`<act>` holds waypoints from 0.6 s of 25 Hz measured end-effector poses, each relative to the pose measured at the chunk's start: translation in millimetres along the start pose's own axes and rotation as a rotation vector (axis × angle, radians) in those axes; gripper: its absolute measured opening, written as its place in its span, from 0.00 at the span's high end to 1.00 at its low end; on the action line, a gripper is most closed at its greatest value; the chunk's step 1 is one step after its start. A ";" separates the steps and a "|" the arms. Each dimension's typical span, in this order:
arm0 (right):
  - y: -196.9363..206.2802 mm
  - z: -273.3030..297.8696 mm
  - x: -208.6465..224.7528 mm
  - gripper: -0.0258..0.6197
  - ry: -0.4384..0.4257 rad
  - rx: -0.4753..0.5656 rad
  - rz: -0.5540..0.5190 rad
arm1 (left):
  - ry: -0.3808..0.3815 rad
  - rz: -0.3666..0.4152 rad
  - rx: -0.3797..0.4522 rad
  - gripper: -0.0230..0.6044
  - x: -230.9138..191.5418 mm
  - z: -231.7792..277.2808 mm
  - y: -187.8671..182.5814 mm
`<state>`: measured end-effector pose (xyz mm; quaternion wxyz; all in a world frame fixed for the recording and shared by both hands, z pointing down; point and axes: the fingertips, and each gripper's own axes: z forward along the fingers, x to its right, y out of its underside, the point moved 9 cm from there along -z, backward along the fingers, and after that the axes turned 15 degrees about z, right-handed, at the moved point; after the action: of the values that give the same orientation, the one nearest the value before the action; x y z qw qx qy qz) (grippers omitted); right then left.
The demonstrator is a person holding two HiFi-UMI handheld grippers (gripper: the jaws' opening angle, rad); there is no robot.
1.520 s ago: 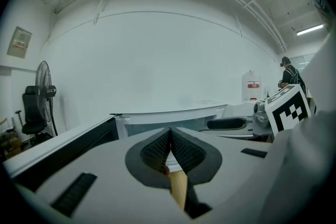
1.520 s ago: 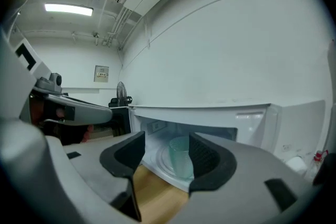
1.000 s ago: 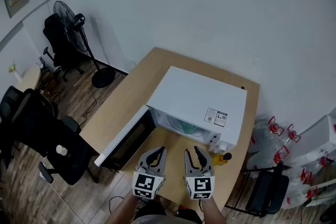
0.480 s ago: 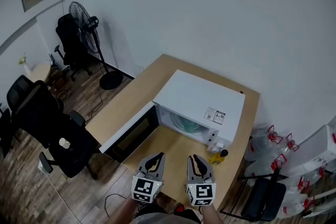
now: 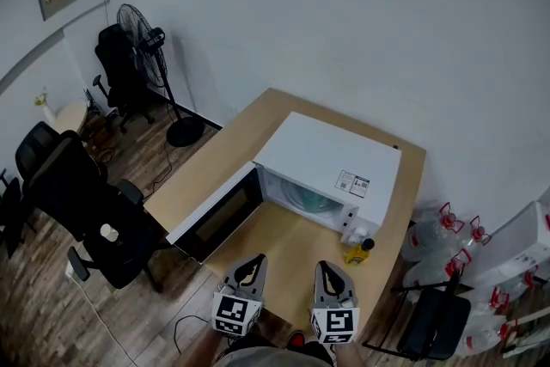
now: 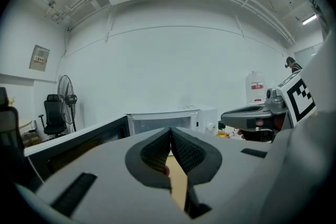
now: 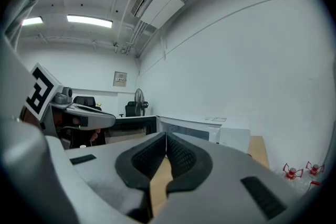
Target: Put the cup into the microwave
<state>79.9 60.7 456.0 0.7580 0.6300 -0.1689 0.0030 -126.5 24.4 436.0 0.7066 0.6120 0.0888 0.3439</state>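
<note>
As the left hand-held gripper (image 5: 255,262) and just-closed right hand-held gripper (image 5: 327,268) are hovering clamped empty, any swing is threatening the open microwave door (image 5: 219,215).

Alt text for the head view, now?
A white microwave stands with its door open on a wooden table. Below it, the left gripper and right gripper point at it, both shut and empty; the right one's jaws have just been closing. A fan stands at left.

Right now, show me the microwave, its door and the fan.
microwave (image 5: 331,157): head view, white top panel.
door (image 5: 219,214): head view, dark window of the open door.
fan (image 5: 135,19): head view, round cage.
</note>
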 end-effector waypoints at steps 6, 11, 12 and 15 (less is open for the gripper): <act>0.6 -2.9 2.7 0.93 0.003 0.001 0.000 | 0.004 0.002 -0.002 0.93 -0.3 -0.2 0.4; -0.2 -0.9 6.5 0.93 0.010 -0.001 0.019 | 0.005 0.003 -0.003 0.93 -1.1 2.7 0.6; 0.0 -0.5 7.0 0.93 0.010 -0.002 0.019 | 0.005 0.003 -0.004 0.93 -1.3 3.0 0.7; 0.2 -0.2 7.2 0.93 0.009 -0.004 0.019 | 0.004 0.003 -0.005 0.93 -1.9 3.5 0.1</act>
<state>86.7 59.5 458.0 0.7599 0.6269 -0.1713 0.0126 -126.0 20.4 436.4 0.7075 0.6096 0.0884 0.3463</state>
